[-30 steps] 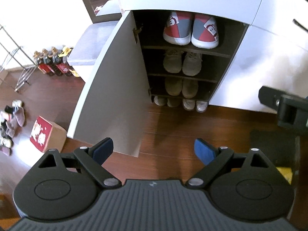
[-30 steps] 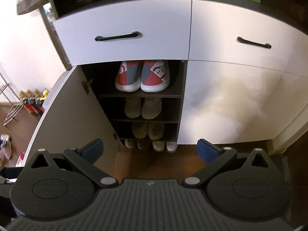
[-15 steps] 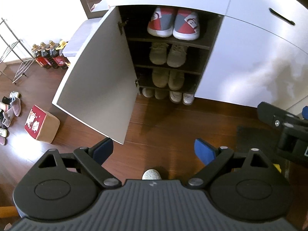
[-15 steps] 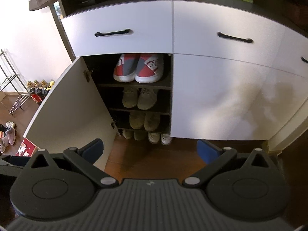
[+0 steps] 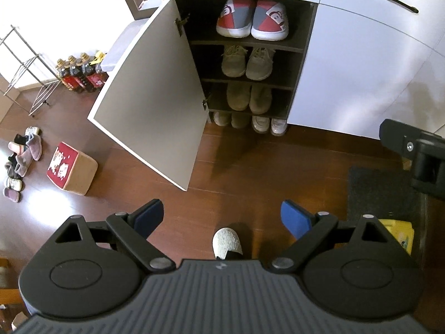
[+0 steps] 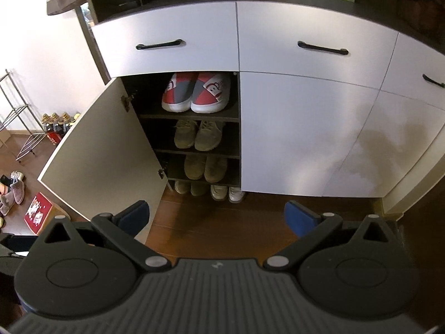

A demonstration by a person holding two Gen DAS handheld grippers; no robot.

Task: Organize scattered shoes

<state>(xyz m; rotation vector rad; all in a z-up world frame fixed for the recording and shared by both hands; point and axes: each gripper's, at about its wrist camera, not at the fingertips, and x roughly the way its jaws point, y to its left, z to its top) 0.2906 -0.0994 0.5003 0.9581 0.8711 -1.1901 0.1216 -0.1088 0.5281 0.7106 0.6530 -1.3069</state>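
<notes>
Between the wide-open left gripper point(image 5: 222, 217) fingers, nothing is being held. Ahead of both empty grippers, right gripper point(image 6: 216, 216) gaping too, paired shoes point(image 5: 251, 18) are sitting on open cabinet point(image 5: 250, 41) shelves; scattered shoes point(image 5: 20, 156) are lying far left.

We've got the left gripper point(image 5: 222, 217) and right gripper point(image 6: 215, 217) both wide open, empty, tilted down toward the floor before the shoe cabinet point(image 6: 306, 128).

The floor point(image 5: 244, 172) is dark polished wood with a soft sheen. The cabinet door point(image 5: 155, 105) looks smooth, matt white laminate. The red-and-grey shoes point(image 5: 251, 19) are cloth with rubbery white soles. The tongs' pads point(image 5: 294, 218) are matt blue on ribbed black plastic.
</notes>
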